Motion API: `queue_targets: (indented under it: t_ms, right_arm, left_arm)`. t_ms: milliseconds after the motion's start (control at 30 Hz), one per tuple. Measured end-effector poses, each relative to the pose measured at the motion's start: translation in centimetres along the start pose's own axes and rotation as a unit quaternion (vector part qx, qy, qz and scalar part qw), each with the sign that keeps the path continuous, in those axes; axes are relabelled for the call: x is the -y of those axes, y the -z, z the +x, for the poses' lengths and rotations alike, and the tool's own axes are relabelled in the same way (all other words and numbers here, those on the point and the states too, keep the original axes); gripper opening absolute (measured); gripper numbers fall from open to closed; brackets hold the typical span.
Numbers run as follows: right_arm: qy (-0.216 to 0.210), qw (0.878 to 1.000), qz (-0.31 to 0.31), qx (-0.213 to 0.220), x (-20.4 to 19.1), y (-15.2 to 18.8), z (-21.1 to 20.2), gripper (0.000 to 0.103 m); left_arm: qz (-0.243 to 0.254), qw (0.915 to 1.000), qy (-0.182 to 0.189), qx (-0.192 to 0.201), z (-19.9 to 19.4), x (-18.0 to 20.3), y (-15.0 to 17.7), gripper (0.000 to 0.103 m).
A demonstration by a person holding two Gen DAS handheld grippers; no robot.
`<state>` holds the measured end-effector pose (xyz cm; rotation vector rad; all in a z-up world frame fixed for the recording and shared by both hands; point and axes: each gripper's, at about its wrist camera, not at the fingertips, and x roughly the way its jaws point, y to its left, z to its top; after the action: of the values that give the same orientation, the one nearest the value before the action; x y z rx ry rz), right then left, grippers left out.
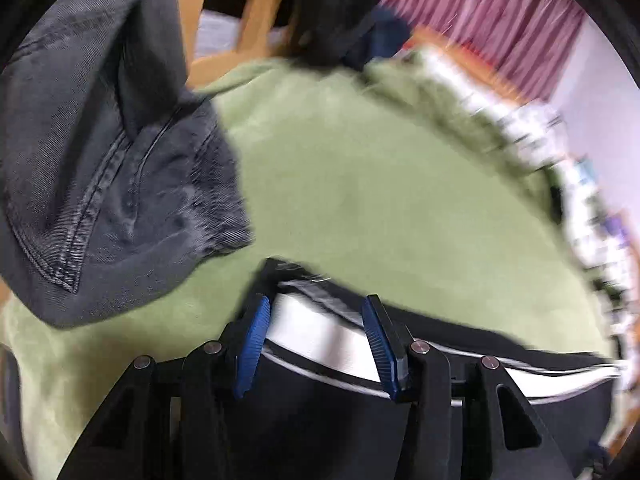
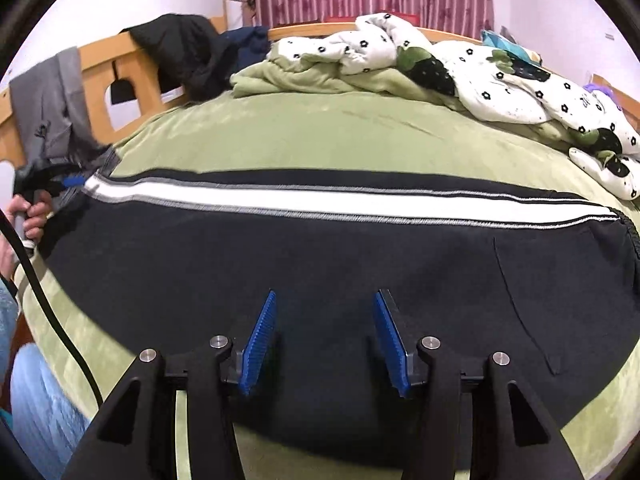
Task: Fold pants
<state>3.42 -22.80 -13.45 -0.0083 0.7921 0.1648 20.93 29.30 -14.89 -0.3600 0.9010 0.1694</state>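
Black pants with a white side stripe lie flat across the green bed, a back pocket at their right end. My right gripper hovers over the near edge of the black cloth, open, its blue pads apart with nothing pinched. At the pants' far left end a hand holds my left gripper. In the blurred left wrist view, the left gripper stands open above the striped end of the pants; its pads do not press on the cloth.
Grey jeans hang over the wooden bed rail at the left. A rumpled white flowered quilt and dark clothes lie at the back. The green sheet spreads beyond the pants. A black cable runs down the left.
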Motion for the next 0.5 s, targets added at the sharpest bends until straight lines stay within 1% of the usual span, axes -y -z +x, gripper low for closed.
queue_targets:
  t_ms: [33,67,100,133,167,200,300,333,367,400,433,467,500]
  right_arm:
    - [0.005,1.000,0.002,0.001,0.3,-0.3,0.3,0.050]
    - [0.008,1.000,0.004,-0.001,0.6,-0.5,0.6,0.050]
    - [0.008,1.000,0.006,-0.005,0.9,-0.6,0.8,0.050]
    - [0.008,1.000,0.007,-0.012,1.5,-0.8,1.0,0.050]
    - [0.013,1.000,0.007,-0.014,1.9,-0.9,1.0,0.050]
    - [0.021,1.000,0.008,-0.012,2.5,-1.0,0.9,0.050]
    - [0.041,0.999,0.009,0.001,4.4,-1.5,0.4,0.050]
    - [0.064,0.998,0.009,0.009,5.2,-1.8,0.4,0.050]
    - [0.085,0.996,0.010,0.014,6.0,-2.0,0.5,0.050]
    - [0.097,0.995,0.014,0.019,6.9,-2.4,0.5,0.050]
    - [0.102,0.994,0.020,0.023,8.0,-2.8,0.6,0.050]
    - [0.105,0.994,0.026,0.026,8.8,-3.1,0.7,0.050]
    - [0.112,0.993,0.031,0.031,9.9,-3.8,0.8,0.050]
  left_arm:
    - [-0.009,1.0000,-0.002,-0.004,0.6,-0.4,0.0,0.020]
    - [-0.027,0.9996,0.008,-0.002,0.8,-1.0,0.0,0.015]
    - [-0.050,0.9982,0.023,0.022,0.1,-1.9,0.1,0.013]
    - [-0.052,0.9971,0.021,0.051,-0.9,-2.4,0.2,0.012]
    - [-0.044,0.9963,0.013,0.072,-1.6,-2.5,0.4,0.012]
    - [-0.042,0.9961,0.005,0.078,-1.8,-2.7,0.6,0.012]
    - [-0.053,0.9980,-0.004,0.034,0.4,-3.3,1.2,0.013]
    - [-0.051,0.9982,-0.007,0.031,0.5,-3.2,1.3,0.016]
    - [-0.043,0.9985,-0.012,0.033,0.1,-2.9,1.2,0.019]
    - [-0.036,0.9986,-0.018,0.035,-0.5,-2.5,1.3,0.023]
    - [-0.030,0.9982,-0.032,0.042,-1.3,-2.0,1.2,0.025]
    - [-0.022,0.9970,-0.052,0.054,-2.2,-1.3,1.2,0.025]
    - [0.000,0.9943,-0.076,0.074,-3.5,0.0,1.5,0.026]
